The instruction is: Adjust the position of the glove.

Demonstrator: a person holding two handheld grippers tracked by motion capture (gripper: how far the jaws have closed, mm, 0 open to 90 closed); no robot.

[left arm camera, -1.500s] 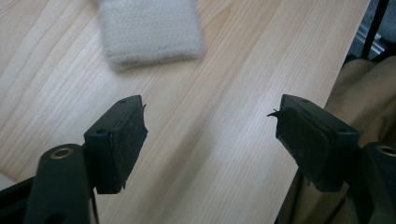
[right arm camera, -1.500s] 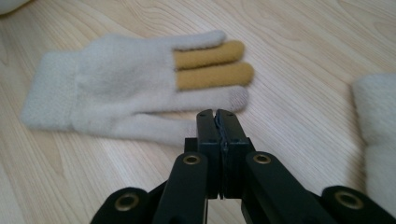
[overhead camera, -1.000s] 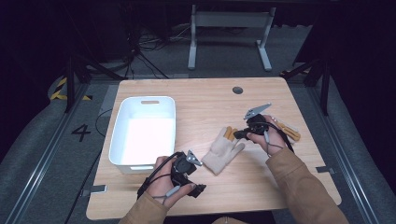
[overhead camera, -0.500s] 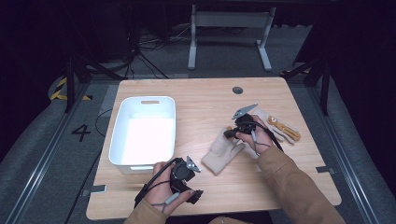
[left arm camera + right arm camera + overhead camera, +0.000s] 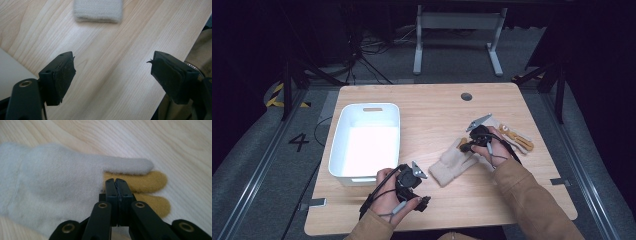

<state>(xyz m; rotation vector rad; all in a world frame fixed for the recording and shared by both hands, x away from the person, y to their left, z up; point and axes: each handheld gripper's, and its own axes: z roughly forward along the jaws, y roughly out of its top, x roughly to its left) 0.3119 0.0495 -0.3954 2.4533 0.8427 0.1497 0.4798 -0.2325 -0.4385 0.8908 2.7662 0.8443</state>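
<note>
A cream knitted glove (image 5: 452,162) with mustard-yellow fingers lies flat on the wooden table (image 5: 432,110), cuff toward the near edge. My right gripper (image 5: 464,146) is shut, its tips resting on the glove (image 5: 55,177) where the yellow fingers (image 5: 150,182) begin. In the right gripper view the closed jaws of that gripper (image 5: 115,181) show no fabric between them. My left gripper (image 5: 414,186) is held near the table's front edge. Its jaws stand wide open over bare wood in the left gripper view (image 5: 112,72), with the glove's cuff (image 5: 98,10) a little ahead.
A white plastic bin (image 5: 372,106) stands on the left half of the table, and its wall (image 5: 10,72) is close beside the left gripper. A second glove (image 5: 516,139) lies to the right of the right hand. A round cable hole (image 5: 466,96) is at the back.
The right gripper has moved left from beside the second glove onto the cream glove's fingers. The left gripper has shifted slightly along the front edge and stays open.
</note>
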